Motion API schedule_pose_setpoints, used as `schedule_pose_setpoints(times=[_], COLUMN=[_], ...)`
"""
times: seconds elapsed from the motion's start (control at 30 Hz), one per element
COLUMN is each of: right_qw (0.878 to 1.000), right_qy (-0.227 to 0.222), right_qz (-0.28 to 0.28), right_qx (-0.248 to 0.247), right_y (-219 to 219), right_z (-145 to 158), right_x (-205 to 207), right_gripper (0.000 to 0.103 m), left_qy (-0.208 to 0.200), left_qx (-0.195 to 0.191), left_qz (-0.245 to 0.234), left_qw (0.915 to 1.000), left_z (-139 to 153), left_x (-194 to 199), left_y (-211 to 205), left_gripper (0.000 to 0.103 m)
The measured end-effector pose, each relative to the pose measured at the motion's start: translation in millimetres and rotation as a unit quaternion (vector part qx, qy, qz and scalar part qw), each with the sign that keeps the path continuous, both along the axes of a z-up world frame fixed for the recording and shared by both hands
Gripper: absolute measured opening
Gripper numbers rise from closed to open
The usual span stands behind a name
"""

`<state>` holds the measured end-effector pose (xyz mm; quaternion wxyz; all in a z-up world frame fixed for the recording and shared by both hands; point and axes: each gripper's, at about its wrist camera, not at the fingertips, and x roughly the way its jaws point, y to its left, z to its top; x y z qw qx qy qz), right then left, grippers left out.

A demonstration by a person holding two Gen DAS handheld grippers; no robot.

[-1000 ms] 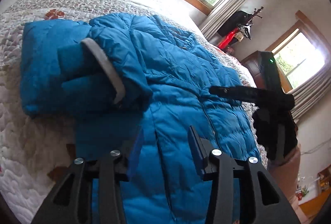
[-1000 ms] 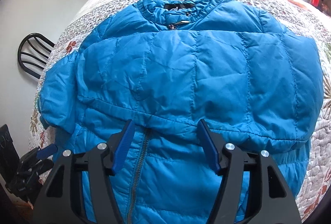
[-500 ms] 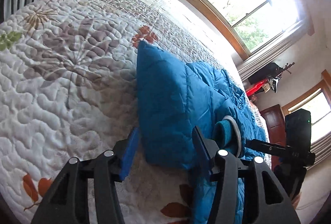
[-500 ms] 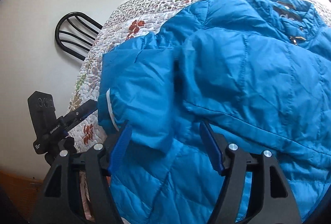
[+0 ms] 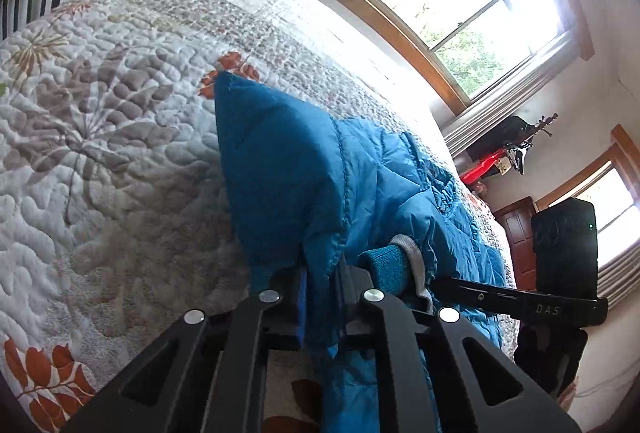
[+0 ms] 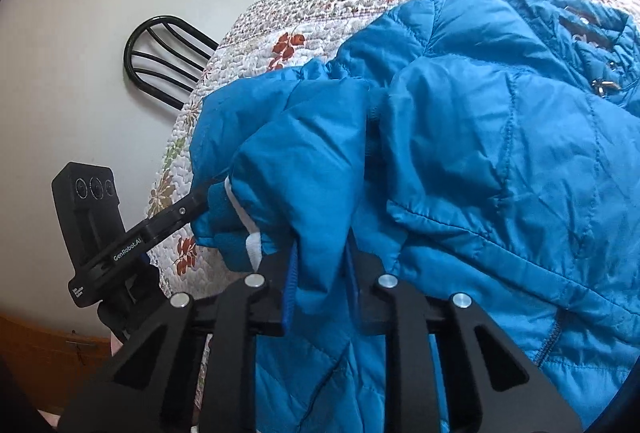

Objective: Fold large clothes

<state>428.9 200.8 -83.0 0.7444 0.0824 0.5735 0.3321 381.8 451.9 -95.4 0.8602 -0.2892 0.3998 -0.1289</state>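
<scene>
The left gripper (image 5: 322, 307) is seen low in its own view, its two black fingers closed tight on pinched fabric. The right gripper (image 6: 320, 287) is likewise clamped — jaws drawn close together — and both are held near each other.

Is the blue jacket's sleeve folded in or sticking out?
Folded in. The sleeve lies across the jacket front, cuff near the edge, pinched by both grippers, left and right.

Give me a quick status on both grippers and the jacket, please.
Left gripper shut on blue jacket edge. Right gripper shut on jacket near the sleeve cuff. Jacket lies on quilted bed. Nothing in the way.
</scene>
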Motion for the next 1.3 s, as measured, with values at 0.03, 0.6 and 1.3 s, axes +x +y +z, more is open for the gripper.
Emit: schedule_pose_setpoints(times=[0.03,0.6,1.3], right_qw=[1.0,0.992,0.979], right_qy=[-0.008,-0.041,-0.104], right_qz=[-0.003,-0.119,-0.118], right_qx=[0.003,-0.026,-0.127], right_y=[-7.2,-160.1,-146.8], right_z=[6.4,35.6,32.6], right_x=[-2.5,-5.6,-28.4], right_gripper=[0.019,0.019,0.061], left_qy=[-0.009,-0.019,-0.022], left_qx=[0.003,0.069,0.181], left_qz=[-0.004,-0.086,-0.046], left_qw=[0.9999,0.9937,0.9822], left_z=[6.7,28.9,45.9], left_x=[-0.4,60.4,21.9], left_y=[-6.5,-162.5,-124.4], left_gripper=[0.009,0.009,0.041])
